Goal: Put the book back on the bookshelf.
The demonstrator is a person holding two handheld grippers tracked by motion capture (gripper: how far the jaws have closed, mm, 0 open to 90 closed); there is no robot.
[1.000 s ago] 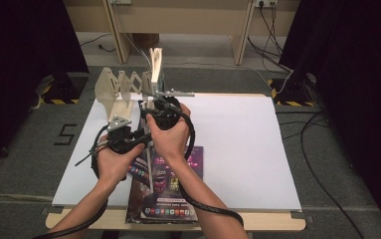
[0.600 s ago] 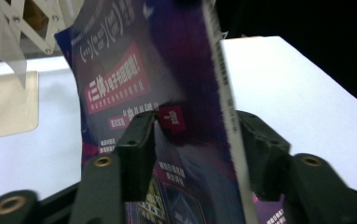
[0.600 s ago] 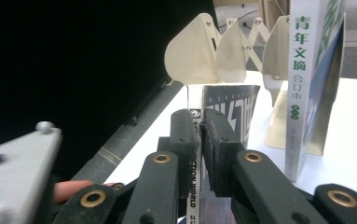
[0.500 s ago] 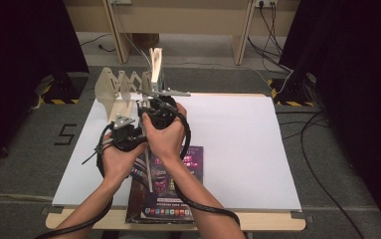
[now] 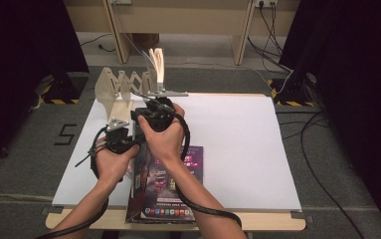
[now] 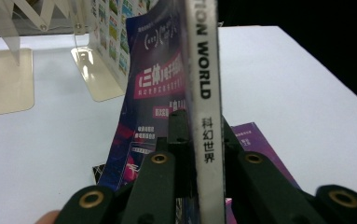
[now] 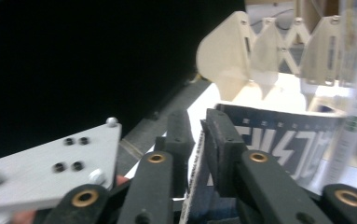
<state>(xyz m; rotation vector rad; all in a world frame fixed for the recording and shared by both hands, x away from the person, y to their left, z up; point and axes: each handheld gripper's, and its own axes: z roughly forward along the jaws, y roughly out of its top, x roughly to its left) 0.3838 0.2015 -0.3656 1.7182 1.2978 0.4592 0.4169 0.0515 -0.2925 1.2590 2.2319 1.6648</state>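
A magazine (image 6: 209, 93) stands upright on its edge on the white table (image 5: 238, 139), spine toward the left gripper view. My left gripper (image 6: 202, 126) is shut on that spine; its jaws have just been closing. From above, this left gripper (image 5: 121, 137) sits close beside the right gripper (image 5: 152, 112). My right gripper (image 7: 198, 126) holds the same magazine (image 7: 278, 135) by its edge, pads on both sides; its jaws have just been opening a little. A second, purple magazine (image 5: 190, 164) lies flat near the front edge.
A cream folding book rack (image 5: 123, 84) stands at the table's back left, with a thin book (image 5: 157, 64) upright in its right end. The grey plate (image 7: 50, 163) of the left gripper is near the right gripper. White table surface stretches to the right.
The left hand has shifted slightly beside the right hand. The right hand and the upright magazine have stayed in place.
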